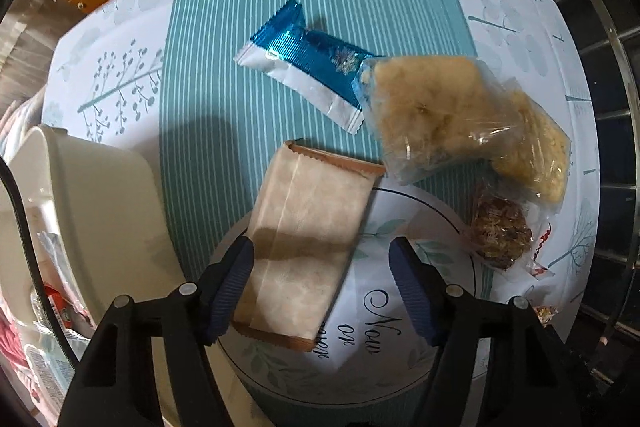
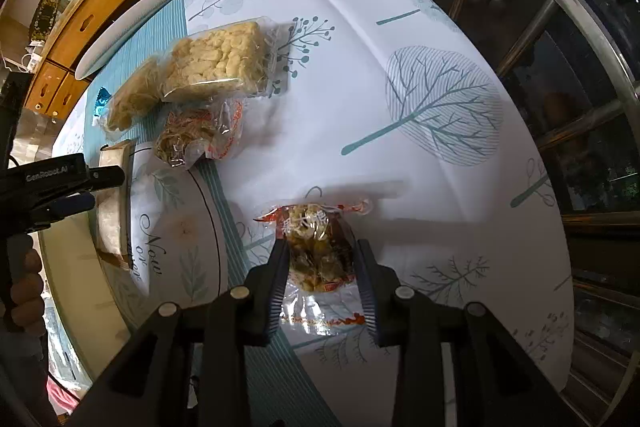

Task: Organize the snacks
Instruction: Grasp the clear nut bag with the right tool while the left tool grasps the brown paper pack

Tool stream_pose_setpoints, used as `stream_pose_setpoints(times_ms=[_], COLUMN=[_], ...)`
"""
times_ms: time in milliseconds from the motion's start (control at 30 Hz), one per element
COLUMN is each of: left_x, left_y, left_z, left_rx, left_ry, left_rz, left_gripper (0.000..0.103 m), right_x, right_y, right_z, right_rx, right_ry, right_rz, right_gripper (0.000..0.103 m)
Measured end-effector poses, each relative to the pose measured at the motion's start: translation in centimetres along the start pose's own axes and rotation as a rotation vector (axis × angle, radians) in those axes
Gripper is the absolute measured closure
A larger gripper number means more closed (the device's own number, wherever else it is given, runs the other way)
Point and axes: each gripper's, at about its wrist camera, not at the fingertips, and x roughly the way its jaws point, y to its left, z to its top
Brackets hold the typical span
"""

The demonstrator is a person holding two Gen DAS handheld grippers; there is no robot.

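The left gripper (image 1: 322,283) stands open around the light, flat tan packet (image 1: 308,247) on the round mat (image 1: 404,211), while the right gripper (image 2: 320,283) squeezes the crinkly, slippery nut snack bag (image 2: 320,251) on the tablecloth (image 2: 360,67), best held gently across its fat middle.

the shiny blue foil snack wrapper (image 1: 304,55) has its right end hidden under the clear bag of pale puffed rice cake (image 1: 432,111). the cream plastic bin (image 1: 92,211) is cut off at the left edge.
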Motion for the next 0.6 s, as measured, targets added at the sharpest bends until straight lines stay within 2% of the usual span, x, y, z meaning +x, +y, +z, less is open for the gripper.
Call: stream_pose_setpoints(times_ms=[233,367,600], left_x=[0.8,1.8,2.0], left_y=[1.3,3.0,3.1], left_z=[0.5,1.0,1.0], left_rx=[-0.020,-0.051,-0.048], left_ry=[0.009,0.032,0.026], left_rz=[-0.010,-0.025,-0.019], left_gripper=[0.034,0.039,0.041], right_x=[0.1,0.1,0.3], right_y=[-0.2,-0.4,-0.7], right_z=[0.1,0.2,0.3], right_rx=[-0.001,0.007,0.026], right_ry=[0.003,0.005,0.010], right_rz=[0.009,0.019,0.033], right_gripper=[0.070,0.070,0.070])
